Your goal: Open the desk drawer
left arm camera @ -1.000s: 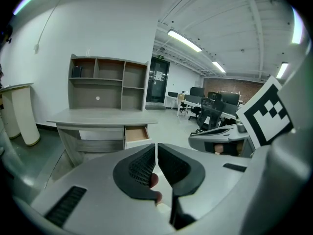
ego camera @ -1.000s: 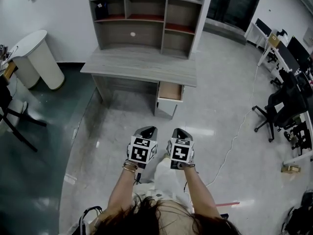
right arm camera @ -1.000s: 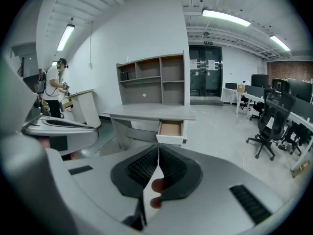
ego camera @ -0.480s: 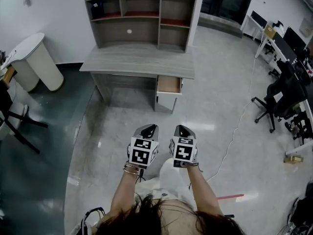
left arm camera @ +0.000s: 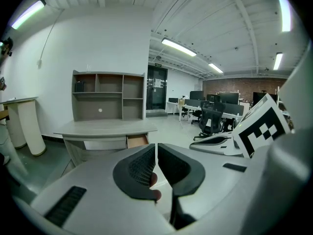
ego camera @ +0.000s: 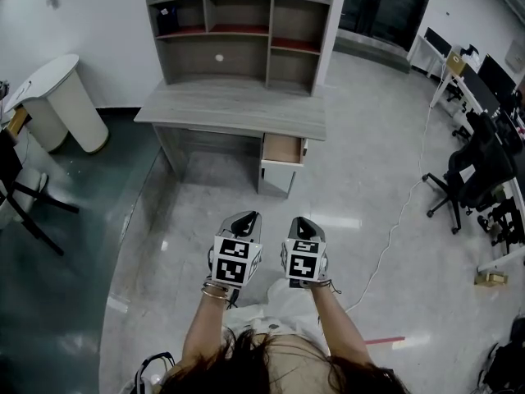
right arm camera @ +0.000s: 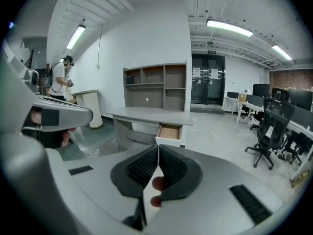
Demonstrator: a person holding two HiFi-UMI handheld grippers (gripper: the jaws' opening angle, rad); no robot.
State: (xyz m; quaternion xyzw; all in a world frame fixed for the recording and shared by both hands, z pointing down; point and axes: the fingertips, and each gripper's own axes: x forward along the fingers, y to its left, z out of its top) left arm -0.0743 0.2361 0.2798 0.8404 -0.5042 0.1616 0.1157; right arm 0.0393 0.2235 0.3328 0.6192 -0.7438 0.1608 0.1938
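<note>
A: Since 1 second ago both claws have slid slightly down the head view, and the desk sits a shade higher in it. Drawer opening unchanged.

B: Noted. Head view now?

A: Left claw (ego camera: pixel 247 217) and right claw (ego camera: pixel 302 220) are held side by side over the floor (ego camera: pixel 369 220), well apart from the drawer (ego camera: pixel 283 148). The drawer is pulled out under the right end of the tabletop (ego camera: pixel 234 109), its wooden inside showing. A shelf unit (ego camera: pixel 238 31) stands on the tabletop's rear.

B: Left gripper view?

A: Left claw (left arm camera: pixel 156 148): pads together but for a hairline slit, nothing between them. Drawer (left arm camera: pixel 137 140) open, far ahead, just left of the claw's line, under the tabletop (left arm camera: pixel 105 128).

B: Right gripper view?

A: Right claw (right arm camera: pixel 159 148): pads closed on each other, holding nothing. Drawer (right arm camera: pixel 170 131) lies almost straight ahead beyond the tips, pulled out. 1 person (right arm camera: pixel 59 80) stands at far left beside a white stand (right arm camera: pixel 90 106).
</note>
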